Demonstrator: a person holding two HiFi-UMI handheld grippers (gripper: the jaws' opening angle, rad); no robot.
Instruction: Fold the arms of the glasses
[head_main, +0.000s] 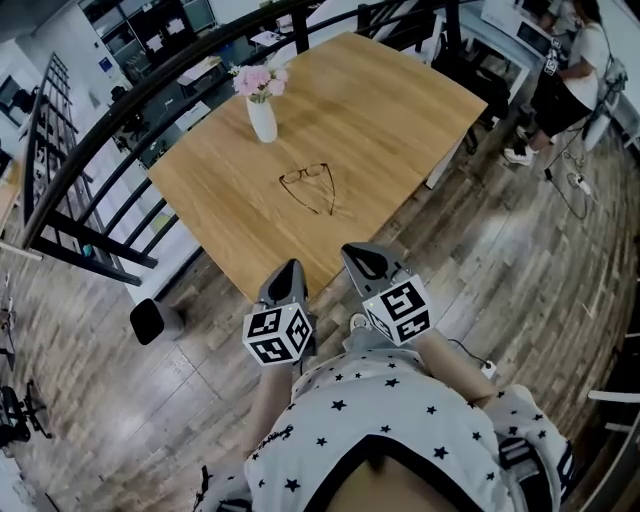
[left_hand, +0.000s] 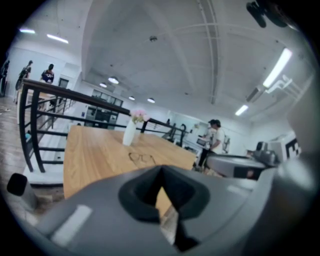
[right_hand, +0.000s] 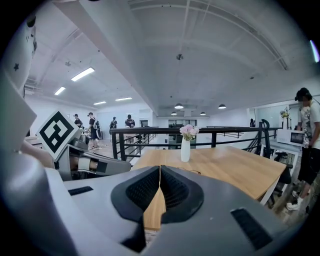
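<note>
Glasses (head_main: 310, 187) lie untouched on the table (head_main: 400, 120), arms apparently unfolded; nothing is done yet. Left gripper (head_main: 287, 283) and right gripper (head_main: 365, 262) hover short of the table edge, jaws closed, empty.

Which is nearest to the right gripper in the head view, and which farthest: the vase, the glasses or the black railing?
From the right gripper:
1. Glasses, lying mid-way across the table, ahead and slightly left.
2. Vase with pink flowers, beyond the glasses, toward the table's far left side.
3. Black railing, past the table's far edge.
</note>
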